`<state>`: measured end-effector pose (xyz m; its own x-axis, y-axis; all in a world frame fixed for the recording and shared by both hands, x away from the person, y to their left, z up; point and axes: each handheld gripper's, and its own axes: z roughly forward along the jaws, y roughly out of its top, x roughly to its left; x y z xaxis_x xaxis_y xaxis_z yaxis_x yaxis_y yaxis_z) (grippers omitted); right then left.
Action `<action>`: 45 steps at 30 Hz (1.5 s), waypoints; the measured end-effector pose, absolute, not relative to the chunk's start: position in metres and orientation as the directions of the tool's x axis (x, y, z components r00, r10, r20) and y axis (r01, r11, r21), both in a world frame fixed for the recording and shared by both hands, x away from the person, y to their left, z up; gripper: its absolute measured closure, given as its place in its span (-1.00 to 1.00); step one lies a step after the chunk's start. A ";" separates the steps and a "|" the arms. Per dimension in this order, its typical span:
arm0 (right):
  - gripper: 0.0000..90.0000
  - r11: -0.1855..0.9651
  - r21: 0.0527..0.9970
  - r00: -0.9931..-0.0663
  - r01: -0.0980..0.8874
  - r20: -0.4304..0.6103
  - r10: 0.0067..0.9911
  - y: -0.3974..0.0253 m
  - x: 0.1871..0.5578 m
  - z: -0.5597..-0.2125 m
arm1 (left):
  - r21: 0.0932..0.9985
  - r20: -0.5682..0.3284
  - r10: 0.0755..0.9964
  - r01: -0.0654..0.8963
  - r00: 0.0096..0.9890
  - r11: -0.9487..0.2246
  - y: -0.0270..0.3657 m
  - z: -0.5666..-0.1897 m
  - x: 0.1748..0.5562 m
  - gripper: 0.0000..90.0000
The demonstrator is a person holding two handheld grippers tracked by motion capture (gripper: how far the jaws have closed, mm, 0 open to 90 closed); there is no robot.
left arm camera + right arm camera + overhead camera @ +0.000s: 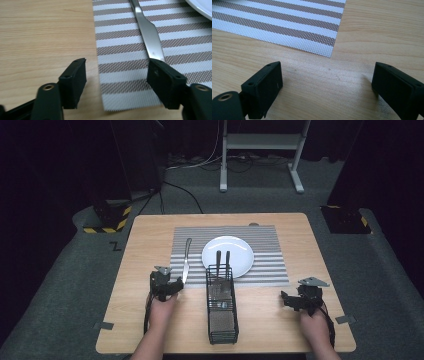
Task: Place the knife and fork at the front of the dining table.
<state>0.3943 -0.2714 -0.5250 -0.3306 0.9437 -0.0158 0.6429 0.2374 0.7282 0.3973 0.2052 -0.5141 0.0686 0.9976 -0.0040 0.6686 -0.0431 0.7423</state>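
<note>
Left gripper (170,287) sits at the placemat's near-left corner, at about 8 o'clock from the plate (228,256); its jaws stand wide apart and grip nothing; in the left gripper view the knife (149,35) lies flat on the striped placemat (120,50), its near end just at the tip of the gripper's right-hand jaw, whether touching or just clear I cannot tell; the knife runs away toward 12 o'clock along the mat's left side, to the left of the plate.

Right gripper (292,301) rests low over bare wood at 4 o'clock from the plate, well apart from the cutlery; its jaws are also spread wide with nothing between them, and the right gripper view has the placemat's corner (319,42) just ahead.

Judging by the layout, the work is a place setting; the plate is centred on the mat and the knife appears laid out, so one piece seems done; two dark-handled utensils (222,262) stand upright in the far end of the black wire caddy (222,307), which sits at 6 o'clock from the plate; those remain to be lifted out and placed, so I judge the task at an early-to-middle stage.
</note>
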 end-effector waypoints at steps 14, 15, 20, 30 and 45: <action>-0.77 0.235 0.728 -0.324 0.644 -0.018 0.946 -0.271 0.392 -0.525 | 0.702 0.013 0.987 0.701 0.160 -0.123 0.234 -0.513 0.349 -0.67; -0.77 0.238 0.729 -0.328 0.642 -0.020 0.944 -0.271 0.392 -0.525 | 0.703 0.019 0.986 0.699 0.167 -0.132 0.235 -0.514 0.346 -0.67; -0.71 0.261 0.743 -0.313 0.617 -0.072 0.947 -0.269 0.387 -0.524 | 0.685 0.005 0.979 0.713 0.203 -0.152 0.241 -0.521 0.337 -0.67; -0.71 0.298 0.823 -0.392 0.484 -0.101 0.914 -0.252 0.370 -0.511 | 0.723 0.018 0.979 0.674 0.201 -0.152 0.243 -0.525 0.330 -0.67; -0.79 0.255 0.873 -0.473 0.417 -0.031 0.881 -0.210 0.358 -0.485 | 0.724 -0.005 0.977 0.675 0.211 -0.142 0.245 -0.529 0.328 -0.77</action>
<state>0.3578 -0.2095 -0.4848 -0.4727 0.8806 -0.0314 0.4166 0.2548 0.8726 0.3281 0.2445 -0.5293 0.2110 0.9775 -0.0046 0.6746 -0.1422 0.7243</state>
